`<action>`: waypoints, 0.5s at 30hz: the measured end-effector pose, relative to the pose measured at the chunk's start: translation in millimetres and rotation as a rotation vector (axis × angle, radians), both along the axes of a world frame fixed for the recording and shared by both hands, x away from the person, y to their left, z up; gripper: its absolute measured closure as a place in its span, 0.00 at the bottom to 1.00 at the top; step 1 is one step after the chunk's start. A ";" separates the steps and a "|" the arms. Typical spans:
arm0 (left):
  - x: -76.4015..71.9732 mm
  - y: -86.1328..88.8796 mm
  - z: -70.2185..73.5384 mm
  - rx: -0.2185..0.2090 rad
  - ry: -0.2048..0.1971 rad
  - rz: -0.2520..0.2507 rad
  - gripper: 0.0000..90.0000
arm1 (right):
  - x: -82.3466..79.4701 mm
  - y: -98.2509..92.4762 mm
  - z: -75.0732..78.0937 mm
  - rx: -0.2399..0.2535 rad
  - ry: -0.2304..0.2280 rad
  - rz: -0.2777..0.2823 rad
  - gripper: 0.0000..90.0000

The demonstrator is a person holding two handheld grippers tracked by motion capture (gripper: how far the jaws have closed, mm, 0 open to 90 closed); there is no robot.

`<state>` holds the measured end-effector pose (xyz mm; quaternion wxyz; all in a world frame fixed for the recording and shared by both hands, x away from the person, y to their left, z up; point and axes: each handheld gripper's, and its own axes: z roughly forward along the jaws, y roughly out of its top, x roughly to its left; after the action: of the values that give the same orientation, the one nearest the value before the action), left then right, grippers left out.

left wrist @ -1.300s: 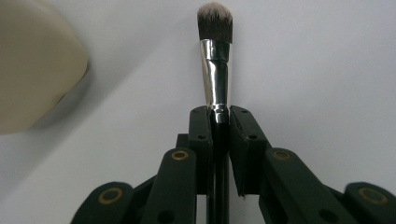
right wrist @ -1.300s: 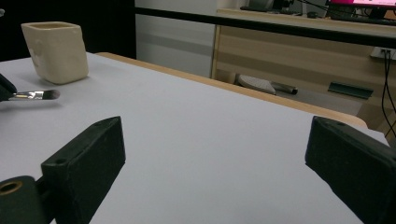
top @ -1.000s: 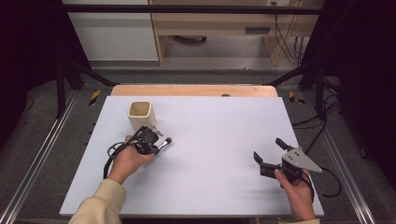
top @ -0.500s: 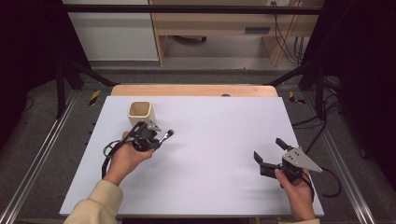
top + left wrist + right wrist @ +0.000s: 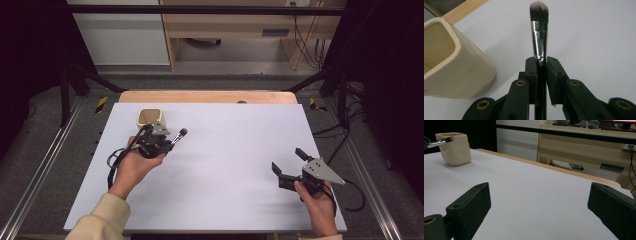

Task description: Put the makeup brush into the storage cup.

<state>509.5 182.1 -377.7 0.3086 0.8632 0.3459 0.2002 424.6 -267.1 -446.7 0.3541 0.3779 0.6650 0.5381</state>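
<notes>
Beside cream cup (image 5: 151, 117): makeup brush (image 5: 179, 136) in left claw (image 5: 167, 144), off table.

Looked like a lab or recording workshop. Judged so from the white table (image 5: 240, 165), edged in pale wood at its far side and flanked on both sides by metal rails (image 5: 42, 172). Beyond the table, noted black frame struts (image 5: 80, 75), a pale wooden bench (image 5: 235, 25) with dangling cables (image 5: 300, 30), yellow-black hazard tape (image 5: 101, 103) on grey carpet, and darkness around.
</notes>
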 end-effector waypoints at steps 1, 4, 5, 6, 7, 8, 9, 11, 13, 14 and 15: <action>-0.3 0.6 1.5 -0.016 -0.014 0.004 0.88 | 0.1 0.0 0.0 -0.001 -0.001 0.000 0.06; -1.4 1.4 5.8 -0.036 -0.038 0.007 0.88 | -0.2 -0.1 0.1 0.001 0.000 -0.002 0.06; -1.4 1.4 5.8 -0.036 -0.038 0.007 0.88 | -0.1 -0.2 0.1 0.001 0.001 -0.002 0.06; -2.0 1.8 9.6 -0.047 -0.062 0.010 0.88 | -0.2 -0.1 0.2 0.004 0.003 -0.003 0.06; -2.0 1.8 9.6 -0.047 -0.062 0.010 0.88 | -0.1 -0.3 0.1 0.003 0.001 -0.002 0.06; -2.2 2.9 14.0 -0.049 -0.084 0.011 0.88 | -0.1 -0.3 0.0 0.005 0.002 -0.002 0.06; -2.2 2.9 14.0 -0.049 -0.084 0.011 0.88 | -0.1 -0.3 0.0 0.007 0.002 -0.001 0.06; -1.8 4.2 18.1 -0.057 -0.104 0.017 0.88 | -0.1 -0.3 0.0 0.007 0.002 -0.001 0.06; -3.2 5.5 22.0 -0.078 -0.101 0.044 0.88 | 0.1 -0.6 0.0 0.005 0.000 -0.001 0.06; 0.2 6.7 24.7 -0.097 -0.148 0.036 0.88 | 0.0 -0.9 -0.1 0.008 0.000 -0.001 0.06; 0.2 6.7 24.7 -0.097 -0.148 0.036 0.88 | 0.0 -0.9 -0.1 0.008 0.000 -0.001 0.06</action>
<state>509.7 188.9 -353.1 0.3712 0.8237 0.3467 0.2521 424.6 -268.0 -446.8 0.3528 0.3797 0.6625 0.5407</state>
